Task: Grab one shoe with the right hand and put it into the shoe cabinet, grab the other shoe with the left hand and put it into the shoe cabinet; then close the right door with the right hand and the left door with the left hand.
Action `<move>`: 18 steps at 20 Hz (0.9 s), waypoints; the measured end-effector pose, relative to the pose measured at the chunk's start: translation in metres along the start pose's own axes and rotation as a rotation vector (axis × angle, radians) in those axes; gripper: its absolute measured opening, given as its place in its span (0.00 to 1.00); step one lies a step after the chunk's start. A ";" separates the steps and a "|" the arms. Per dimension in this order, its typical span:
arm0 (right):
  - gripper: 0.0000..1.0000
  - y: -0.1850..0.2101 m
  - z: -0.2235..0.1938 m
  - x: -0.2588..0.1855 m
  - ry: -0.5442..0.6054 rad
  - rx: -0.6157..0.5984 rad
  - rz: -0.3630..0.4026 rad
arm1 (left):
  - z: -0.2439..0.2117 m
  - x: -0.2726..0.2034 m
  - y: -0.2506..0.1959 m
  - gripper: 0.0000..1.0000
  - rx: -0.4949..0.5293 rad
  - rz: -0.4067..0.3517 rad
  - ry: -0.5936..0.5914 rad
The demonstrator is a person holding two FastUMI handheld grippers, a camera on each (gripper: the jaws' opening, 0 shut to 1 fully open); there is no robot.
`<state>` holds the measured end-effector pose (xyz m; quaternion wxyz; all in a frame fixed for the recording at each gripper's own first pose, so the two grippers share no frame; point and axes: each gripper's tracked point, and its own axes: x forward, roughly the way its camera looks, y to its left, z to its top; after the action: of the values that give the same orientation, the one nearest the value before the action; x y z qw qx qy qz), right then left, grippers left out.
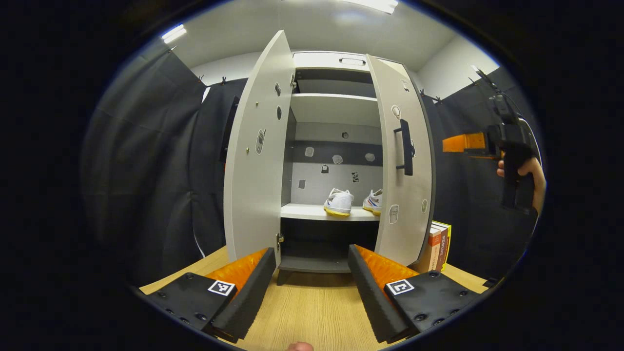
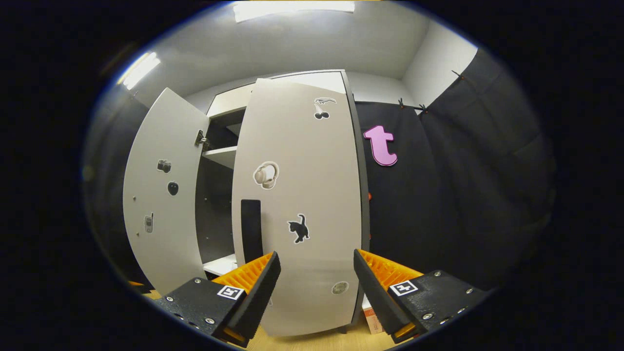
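In the left gripper view, the left gripper [image 1: 312,287] hung at 6 o'clock over the wooden tabletop [image 1: 312,312], its jaws spread wide and holding nothing, aimed at the gap between the two doors of the shoe cabinet [image 1: 331,161]. Beyond it, the left door [image 1: 256,156] stood swung out at 10 o'clock and the right door [image 1: 402,165], with its dark handle [image 1: 405,147], stood partly open at 2 o'clock. Deeper in, both white shoes sat side by side on the middle shelf [image 1: 304,212], the nearer shoe [image 1: 339,202] just left of the second shoe [image 1: 374,201], whose right part the door's edge hid. A few books [image 1: 438,246] stood against the cabinet's right flank at 4 o'clock, and the other gripper, in a person's hand [image 1: 529,170], was raised at 3 o'clock, well clear of the cabinet. In the right gripper view, the right gripper [image 2: 317,282] faced the outer face of the right door [image 2: 297,204] at 12 o'clock with jaws likewise spread and empty, not visibly touching the panel. Judged from this, the stowing of the shoes was done and both doors remained to be closed, the right one first. The right door's free edge looked to have open room to swing inward, and the shoes sat back from the shelf's front lip; the left door's sweep ran near the left gripper's own station.
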<state>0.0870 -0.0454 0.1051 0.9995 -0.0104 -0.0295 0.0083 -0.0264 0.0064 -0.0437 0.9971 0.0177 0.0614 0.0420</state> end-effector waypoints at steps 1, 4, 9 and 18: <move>0.93 0.002 -0.009 -0.012 -0.001 0.000 -0.006 | 0.002 0.001 -0.001 0.99 0.000 -0.002 -0.003; 0.93 0.008 -0.039 -0.050 -0.007 0.007 -0.011 | 0.007 0.001 -0.006 0.97 -0.001 -0.013 -0.013; 0.93 0.006 -0.087 -0.090 0.038 0.041 -0.048 | 0.012 0.001 -0.015 0.94 -0.002 -0.032 -0.026; 0.93 0.029 -0.122 -0.110 0.067 0.057 -0.029 | 0.059 0.002 0.017 0.94 -0.131 0.026 -0.108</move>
<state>-0.0163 -0.0213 -0.0243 0.9998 0.0184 0.0039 -0.0057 -0.0187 0.0218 0.0154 0.9973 -0.0447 0.0043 0.0579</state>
